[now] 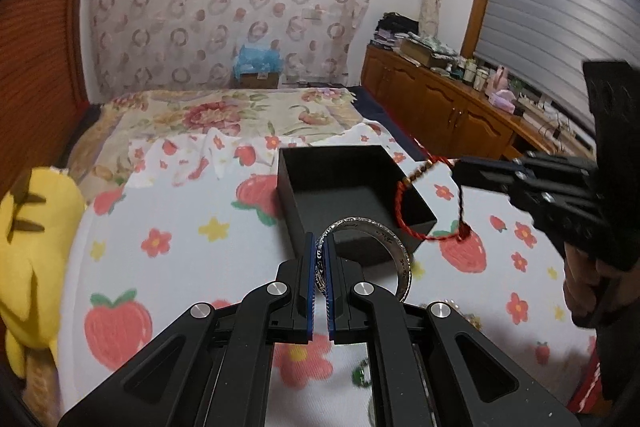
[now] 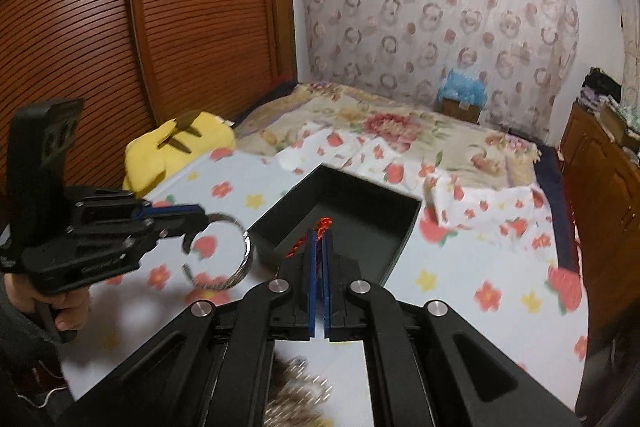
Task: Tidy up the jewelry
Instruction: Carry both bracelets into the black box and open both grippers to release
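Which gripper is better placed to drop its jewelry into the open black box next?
Right, probably. The right gripper holds the red cord bracelet hanging over the black box; the left gripper's silver bangle sits short of its near edge.

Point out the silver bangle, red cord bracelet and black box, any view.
silver bangle (image 1: 394,243): left wrist view, on its engraved band right of the pads.
red cord bracelet (image 1: 404,217): left wrist view, on the hanging loop's left side.
black box (image 2: 360,227): right wrist view, on its bare inner floor.

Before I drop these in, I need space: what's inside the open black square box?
The open black square box shows only bare dark floor. Its near corner is covered by the right gripper in the right view.
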`<state>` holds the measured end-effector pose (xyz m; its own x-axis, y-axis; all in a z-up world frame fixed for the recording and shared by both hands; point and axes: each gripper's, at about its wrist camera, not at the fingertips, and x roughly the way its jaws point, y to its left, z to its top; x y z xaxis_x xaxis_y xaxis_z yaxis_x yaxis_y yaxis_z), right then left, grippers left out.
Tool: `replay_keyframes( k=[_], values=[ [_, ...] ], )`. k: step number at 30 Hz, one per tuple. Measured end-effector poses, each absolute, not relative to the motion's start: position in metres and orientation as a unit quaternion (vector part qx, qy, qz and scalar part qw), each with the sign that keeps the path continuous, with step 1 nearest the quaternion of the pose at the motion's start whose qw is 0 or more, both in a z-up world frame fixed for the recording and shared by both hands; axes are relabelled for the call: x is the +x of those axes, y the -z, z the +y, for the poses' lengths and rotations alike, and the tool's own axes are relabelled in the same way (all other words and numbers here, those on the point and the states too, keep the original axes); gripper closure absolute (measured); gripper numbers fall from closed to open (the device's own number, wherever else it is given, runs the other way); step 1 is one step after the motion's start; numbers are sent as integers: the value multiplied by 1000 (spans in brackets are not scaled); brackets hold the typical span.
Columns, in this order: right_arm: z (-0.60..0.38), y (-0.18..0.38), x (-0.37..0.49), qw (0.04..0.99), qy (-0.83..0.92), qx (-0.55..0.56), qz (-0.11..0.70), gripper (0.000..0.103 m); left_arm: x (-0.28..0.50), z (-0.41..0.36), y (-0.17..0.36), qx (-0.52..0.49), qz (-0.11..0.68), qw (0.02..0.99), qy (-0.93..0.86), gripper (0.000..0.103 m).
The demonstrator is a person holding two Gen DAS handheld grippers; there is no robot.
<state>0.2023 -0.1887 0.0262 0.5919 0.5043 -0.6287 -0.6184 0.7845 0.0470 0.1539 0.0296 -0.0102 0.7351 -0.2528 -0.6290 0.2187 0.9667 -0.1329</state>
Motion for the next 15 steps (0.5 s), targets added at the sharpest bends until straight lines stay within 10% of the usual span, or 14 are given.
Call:
replay_keyframes(
  k=[15],
  values=[
    [-181, 25, 261, 872, -322, -68, 364, 98, 217, 22, 9, -31, 343, 929, 134, 100]
  ],
)
